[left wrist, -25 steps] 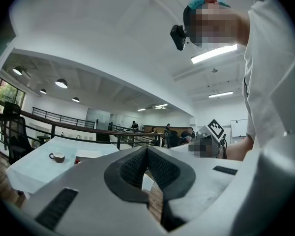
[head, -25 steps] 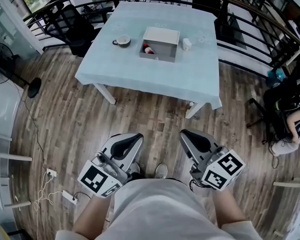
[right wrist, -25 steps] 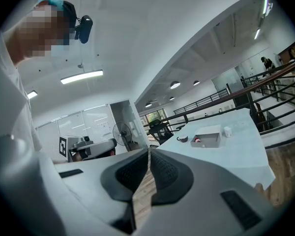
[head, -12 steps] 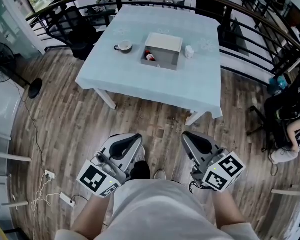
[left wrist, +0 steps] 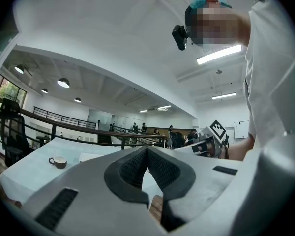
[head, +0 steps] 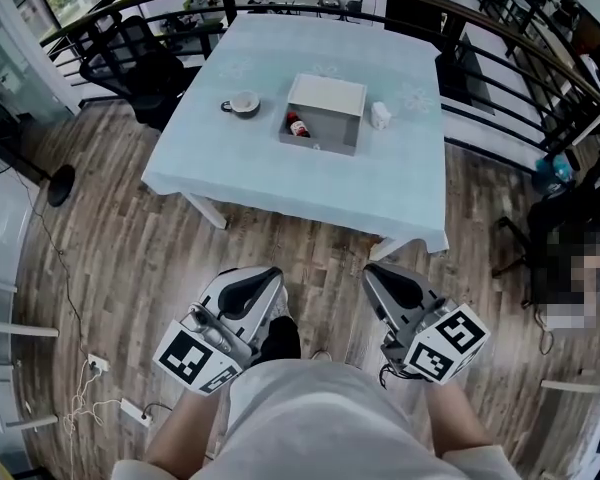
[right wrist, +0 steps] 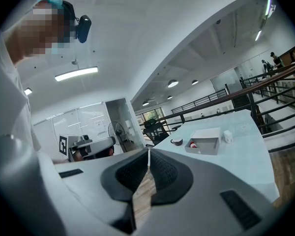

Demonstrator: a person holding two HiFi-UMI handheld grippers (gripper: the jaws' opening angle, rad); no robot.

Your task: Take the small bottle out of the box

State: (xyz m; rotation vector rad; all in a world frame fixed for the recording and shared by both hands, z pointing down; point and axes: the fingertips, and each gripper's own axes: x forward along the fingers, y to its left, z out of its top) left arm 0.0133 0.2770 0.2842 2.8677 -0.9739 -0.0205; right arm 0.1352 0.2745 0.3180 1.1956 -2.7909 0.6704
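On the blue-clothed table (head: 310, 183) ahead, the small bottle (head: 297, 126) sits inside the open grey box (head: 320, 139), in its left part. A cup (head: 243, 103) stands to the box's left and a small white container (head: 380, 115) just beside its right. The left gripper (head: 265, 274) and right gripper (head: 378, 274) hang by the person's waist, well apart from the table, each with jaws pressed together on nothing.

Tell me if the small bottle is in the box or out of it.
In. The small bottle, with red on it, sits inside the open-topped box at its left end, on the table.
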